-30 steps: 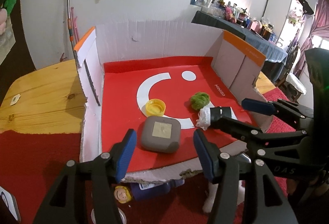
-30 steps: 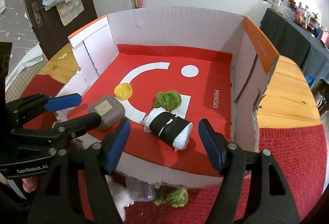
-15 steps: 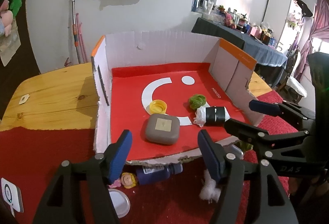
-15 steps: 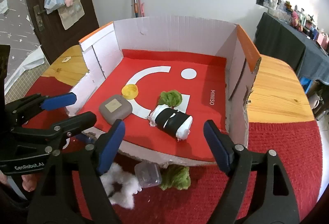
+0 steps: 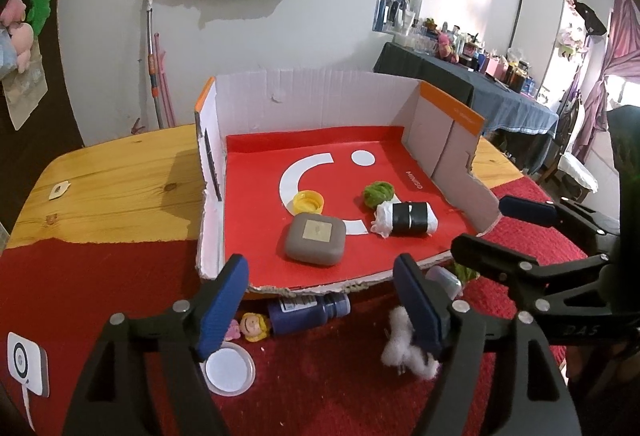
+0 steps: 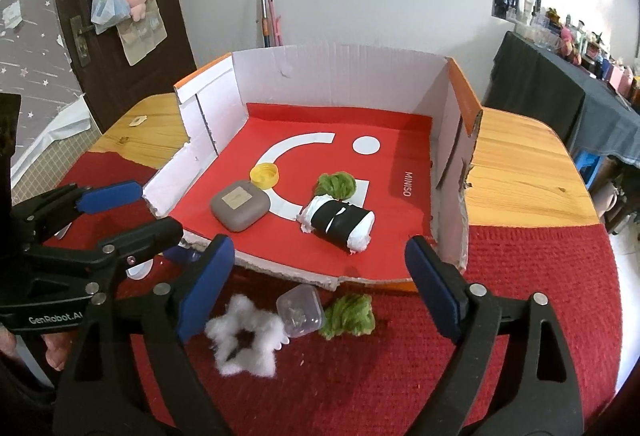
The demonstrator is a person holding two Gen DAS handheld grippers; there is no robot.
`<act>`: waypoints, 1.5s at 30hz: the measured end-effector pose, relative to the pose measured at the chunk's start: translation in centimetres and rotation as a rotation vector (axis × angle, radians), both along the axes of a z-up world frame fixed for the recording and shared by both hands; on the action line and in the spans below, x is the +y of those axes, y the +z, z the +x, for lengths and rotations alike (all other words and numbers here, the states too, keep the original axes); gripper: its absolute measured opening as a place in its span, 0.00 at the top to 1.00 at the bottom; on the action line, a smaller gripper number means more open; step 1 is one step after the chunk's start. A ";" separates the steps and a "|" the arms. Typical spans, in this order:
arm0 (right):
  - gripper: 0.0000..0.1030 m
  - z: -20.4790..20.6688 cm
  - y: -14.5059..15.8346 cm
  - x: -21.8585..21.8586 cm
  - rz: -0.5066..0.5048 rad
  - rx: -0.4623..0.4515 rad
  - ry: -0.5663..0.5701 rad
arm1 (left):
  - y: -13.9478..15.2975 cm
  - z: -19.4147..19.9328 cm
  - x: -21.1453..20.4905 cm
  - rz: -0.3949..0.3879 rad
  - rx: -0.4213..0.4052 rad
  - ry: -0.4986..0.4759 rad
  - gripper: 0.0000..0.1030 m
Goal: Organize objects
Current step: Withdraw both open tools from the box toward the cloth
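Observation:
An open cardboard box (image 5: 312, 100) (image 6: 340, 76) with a red floor holds a grey square case (image 5: 314, 238) (image 6: 238, 204), a yellow cap (image 5: 308, 202), a green yarn ball (image 6: 336, 184) and a black-and-white roll (image 6: 340, 222) (image 5: 408, 219). My left gripper (image 5: 320, 296) (image 6: 136, 214) hovers before the box's torn front edge, its jaws opening with nothing between them. To its right, my right gripper (image 6: 320, 272) (image 5: 500, 226) is level with it, jaws also opening and empty.
On the red cloth in front of the box lie a blue bottle (image 5: 308, 310), a doll head (image 5: 254, 326), a white lid (image 5: 230, 368), white fluff (image 6: 244, 334), a small clear box (image 6: 300, 310) and green yarn (image 6: 348, 320). The wooden table (image 6: 520, 176) flanks the box.
Both grippers have drawn back and up from the box while their jaws spread wider. The case and roll stay on the box floor. More of the loose things on the cloth now shows.

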State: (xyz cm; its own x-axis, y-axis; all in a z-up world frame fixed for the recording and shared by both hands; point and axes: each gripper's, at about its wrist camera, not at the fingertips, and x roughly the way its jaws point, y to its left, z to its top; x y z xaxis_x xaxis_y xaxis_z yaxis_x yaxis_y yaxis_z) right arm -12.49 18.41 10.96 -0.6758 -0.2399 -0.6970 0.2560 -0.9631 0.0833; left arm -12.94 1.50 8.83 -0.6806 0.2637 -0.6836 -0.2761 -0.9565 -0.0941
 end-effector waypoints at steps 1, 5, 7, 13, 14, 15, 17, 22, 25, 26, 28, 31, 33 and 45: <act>0.12 0.2 0.1 0.0 -0.001 0.002 -0.001 | 0.0 0.1 0.0 0.001 0.001 -0.001 0.25; 0.10 0.8 0.2 0.0 -0.003 0.008 -0.006 | -0.1 0.5 -0.1 0.006 0.002 -0.007 0.23; 0.10 1.0 0.2 0.0 -0.008 0.014 -0.011 | 0.0 0.6 -0.2 0.009 0.006 -0.012 0.23; 0.10 2.0 0.6 0.2 -0.039 0.032 -0.013 | 0.5 1.3 -0.3 0.010 0.020 -0.002 0.21; 0.10 2.3 0.8 0.3 -0.040 0.040 -0.014 | 0.6 1.7 -0.4 0.019 0.030 0.001 0.19; 0.10 2.5 0.9 0.5 -0.042 0.045 -0.015 | 0.6 2.0 -0.5 0.026 0.035 0.004 0.17; 0.10 2.8 1.1 0.6 -0.044 0.052 -0.020 | 0.4 2.3 -0.6 0.032 0.034 0.010 0.16; 0.09 3.5 1.2 0.4 -0.051 0.061 -0.015 | 0.2 2.8 -0.6 0.024 0.026 0.013 0.16; 0.09 3.6 0.9 0.4 -0.051 0.054 -0.016 | 0.3 3.0 -0.7 0.030 0.031 0.015 0.16; 0.09 3.6 0.9 0.4 -0.050 0.052 -0.018 | 0.3 3.1 -0.7 0.031 0.032 0.016 0.15; 0.09 3.7 0.8 0.4 -0.048 0.051 -0.021 | 0.3 3.2 -0.8 0.031 0.033 0.016 0.14; 0.09 4.0 0.9 0.4 -0.047 0.053 -0.023 | 0.3 3.2 -0.8 0.032 0.032 0.014 0.14; 0.08 4.2 0.9 0.4 -0.047 0.055 -0.022 | 0.4 3.3 -0.8 0.031 0.034 0.012 0.12; 0.05 5.2 0.7 0.3 -0.054 0.059 -0.019 | 0.0 4.3 -1.0 0.032 0.034 0.026 0.05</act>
